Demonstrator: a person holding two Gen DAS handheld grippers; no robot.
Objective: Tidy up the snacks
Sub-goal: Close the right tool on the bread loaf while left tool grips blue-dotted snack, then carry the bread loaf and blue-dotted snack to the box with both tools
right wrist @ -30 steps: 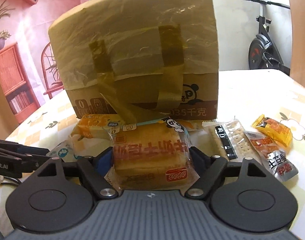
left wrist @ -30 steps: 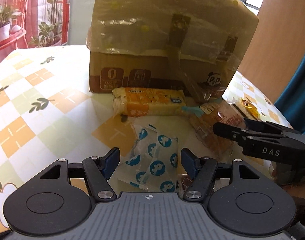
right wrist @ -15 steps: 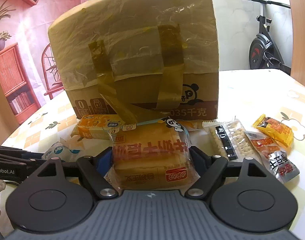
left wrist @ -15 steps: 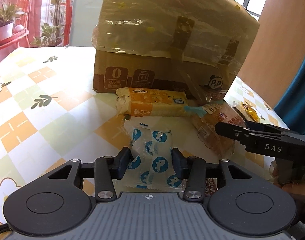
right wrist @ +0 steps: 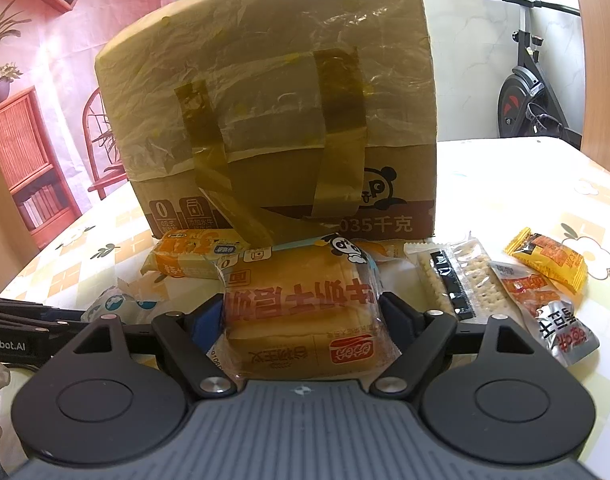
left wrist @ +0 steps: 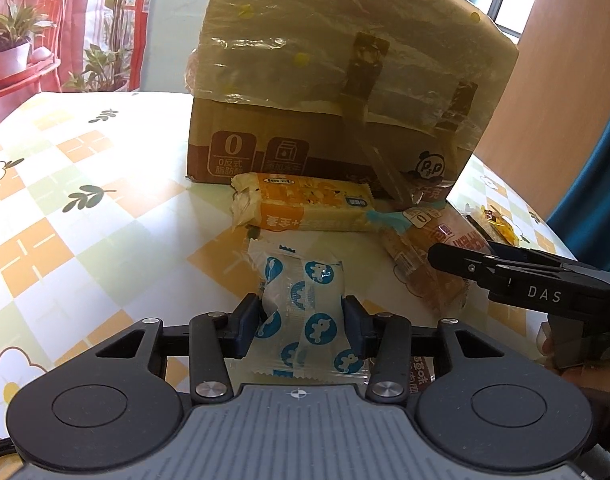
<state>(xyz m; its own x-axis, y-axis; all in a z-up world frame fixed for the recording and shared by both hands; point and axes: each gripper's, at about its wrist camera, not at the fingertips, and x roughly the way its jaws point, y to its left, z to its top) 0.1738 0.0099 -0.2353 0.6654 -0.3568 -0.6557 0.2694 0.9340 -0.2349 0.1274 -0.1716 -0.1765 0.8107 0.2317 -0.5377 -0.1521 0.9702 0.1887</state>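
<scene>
Left claw (left wrist: 303, 322) now closed on the blue-dotted white snack packet (left wrist: 305, 312), no longer standing wide around it. Right claw (right wrist: 303, 320) gripping the bread pack (right wrist: 301, 312) as before. Both snacks low over the surface (left wrist: 85, 240) before the cardboard box (left wrist: 345, 92), seemingly ready for lifting.

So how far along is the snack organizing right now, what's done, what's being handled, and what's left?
Nothing looks sorted yet. In hand: the left tool is shut on the blue-dotted white snack packet, the right tool on the bagged toast bread. Left on the table, in front of the cardboard box: the orange cake bar, cracker pack, yellow packet and silver-red packet.
</scene>
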